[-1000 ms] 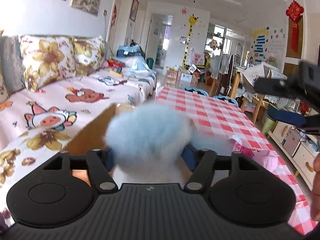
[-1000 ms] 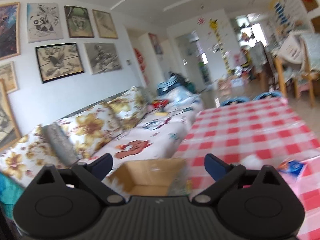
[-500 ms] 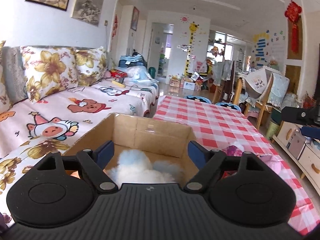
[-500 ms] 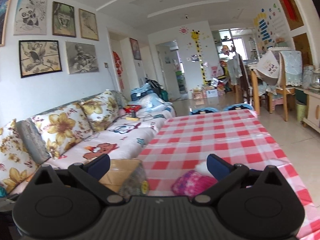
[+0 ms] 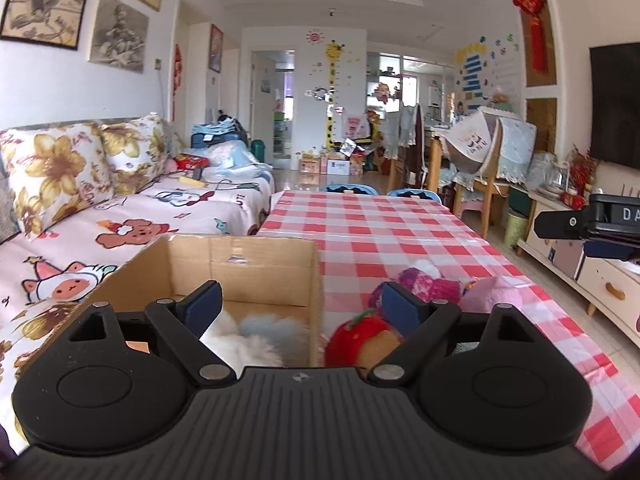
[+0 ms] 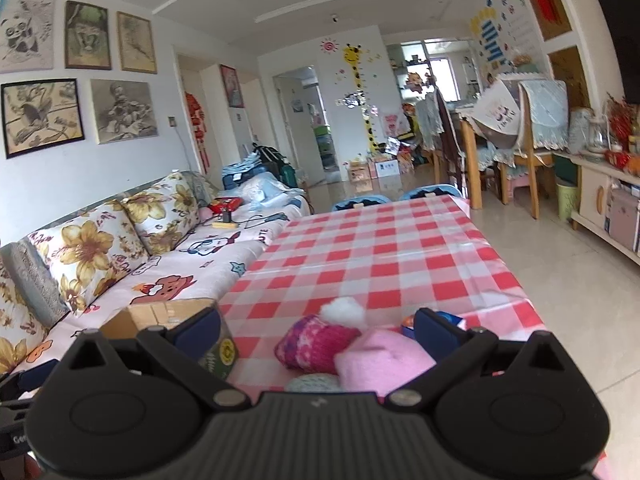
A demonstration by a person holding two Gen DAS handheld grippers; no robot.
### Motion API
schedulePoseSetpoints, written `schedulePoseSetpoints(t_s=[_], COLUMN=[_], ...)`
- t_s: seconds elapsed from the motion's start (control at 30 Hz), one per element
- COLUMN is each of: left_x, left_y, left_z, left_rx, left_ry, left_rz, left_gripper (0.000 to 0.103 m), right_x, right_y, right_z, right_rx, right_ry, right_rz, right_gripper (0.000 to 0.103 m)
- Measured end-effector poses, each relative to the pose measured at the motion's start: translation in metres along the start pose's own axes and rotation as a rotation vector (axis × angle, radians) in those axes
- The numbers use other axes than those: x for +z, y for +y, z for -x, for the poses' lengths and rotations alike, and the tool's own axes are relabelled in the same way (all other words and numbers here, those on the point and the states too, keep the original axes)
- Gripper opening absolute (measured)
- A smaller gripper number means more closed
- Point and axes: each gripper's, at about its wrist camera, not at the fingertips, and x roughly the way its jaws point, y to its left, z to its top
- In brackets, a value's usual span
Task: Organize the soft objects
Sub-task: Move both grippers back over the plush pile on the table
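Observation:
A cardboard box (image 5: 244,264) stands at the table's left edge; a fluffy blue-and-white plush (image 5: 256,336) lies inside it. My left gripper (image 5: 300,308) is open and empty, above the box's right wall. Right of the box lie a red apple plush (image 5: 356,340), a magenta knit hat (image 5: 428,284) and a pink soft item (image 5: 492,296). My right gripper (image 6: 316,328) is open and empty, just above the magenta hat with white pompom (image 6: 316,344) and the pink soft item (image 6: 384,360). The box also shows in the right wrist view (image 6: 168,312). A pale knit item (image 6: 312,382) peeks under the gripper body.
The table has a red-and-white checked cloth (image 5: 380,232) (image 6: 380,256). A sofa with flowered cushions (image 5: 72,208) runs along the left. Chairs (image 5: 480,168) and a low cabinet (image 5: 600,276) stand to the right. The right gripper shows at the left wrist view's right edge (image 5: 592,226).
My left gripper opened and let the blue-and-white plush drop into the box, then shifted right. My right gripper swung right and lowered over the hats on the table.

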Motion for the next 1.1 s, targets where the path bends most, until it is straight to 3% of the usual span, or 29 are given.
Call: schedulePoseSetpoints(t_s=[0.4, 0.7, 0.93, 1.1], left_x=[-0.007, -0.030, -0.036, -0.035], left_y=[-0.003, -0.015, -0.013, -0.005], left_z=[-0.008, -0.009, -0.024, -0.039], left_rx=[-0.096, -0.184, -0.171, -0.147], left_ry=[0.028, 0.109, 0.169, 0.218], left_rz=[-0.091, -0.223, -0.282, -0.266], left_gripper=[0.103, 0.103, 0.103, 0.103], right_x=[-0.010, -0.024, -0.037, -0.046], right_y=[-0.031, -0.044, -0.037, -0.033], right_z=[-0.001, -0.020, -0.034, -0.043], right_rx=[-0.028, 0.016, 0.061, 0.103], right_ry=[0.059, 0.192, 0.304, 0.370], right_rz=[-0.030, -0.030, 0.000, 0.013], right_gripper=[0.102, 0.102, 0.102, 0.102])
